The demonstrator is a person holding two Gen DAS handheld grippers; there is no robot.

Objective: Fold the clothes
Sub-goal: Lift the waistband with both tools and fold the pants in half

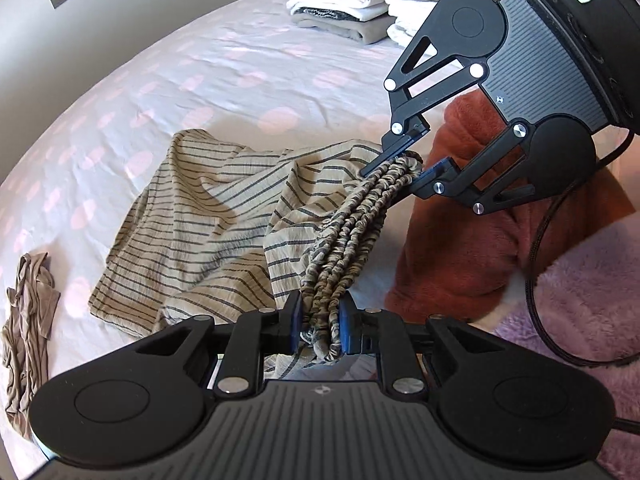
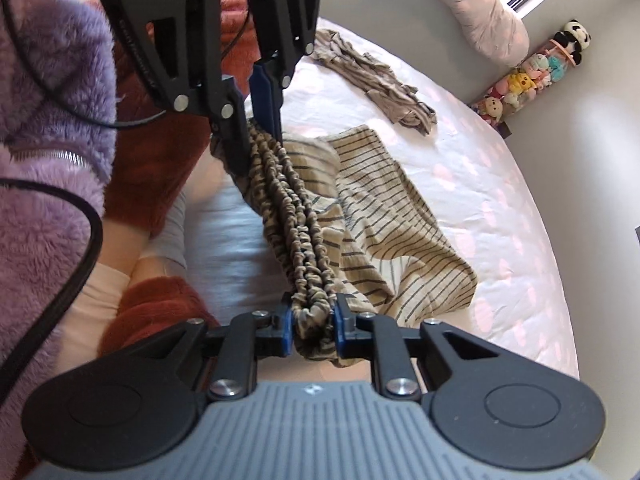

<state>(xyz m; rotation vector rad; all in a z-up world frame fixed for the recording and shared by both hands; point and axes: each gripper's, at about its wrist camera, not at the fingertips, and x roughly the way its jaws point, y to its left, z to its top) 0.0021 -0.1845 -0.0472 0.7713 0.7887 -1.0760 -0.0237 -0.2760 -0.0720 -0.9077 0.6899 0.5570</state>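
Note:
A beige garment with dark stripes (image 1: 192, 220) lies half spread on the bed, also in the right wrist view (image 2: 400, 220). Its gathered elastic waistband (image 1: 352, 232) is stretched between both grippers, seen too in the right wrist view (image 2: 296, 216). My left gripper (image 1: 319, 326) is shut on one end of the waistband; it shows at the top of the right wrist view (image 2: 256, 144). My right gripper (image 2: 314, 328) is shut on the other end; it shows in the left wrist view (image 1: 404, 168). The waistband is lifted above the sheet.
The bed has a white sheet with pink spots (image 1: 200, 80). Folded clothes are stacked at the far side (image 1: 344, 4). A crumpled brown garment (image 1: 28, 320) lies at the left edge. Another striped garment (image 2: 376, 76) lies further up. A person in rust and purple fleece (image 1: 460, 240) is close.

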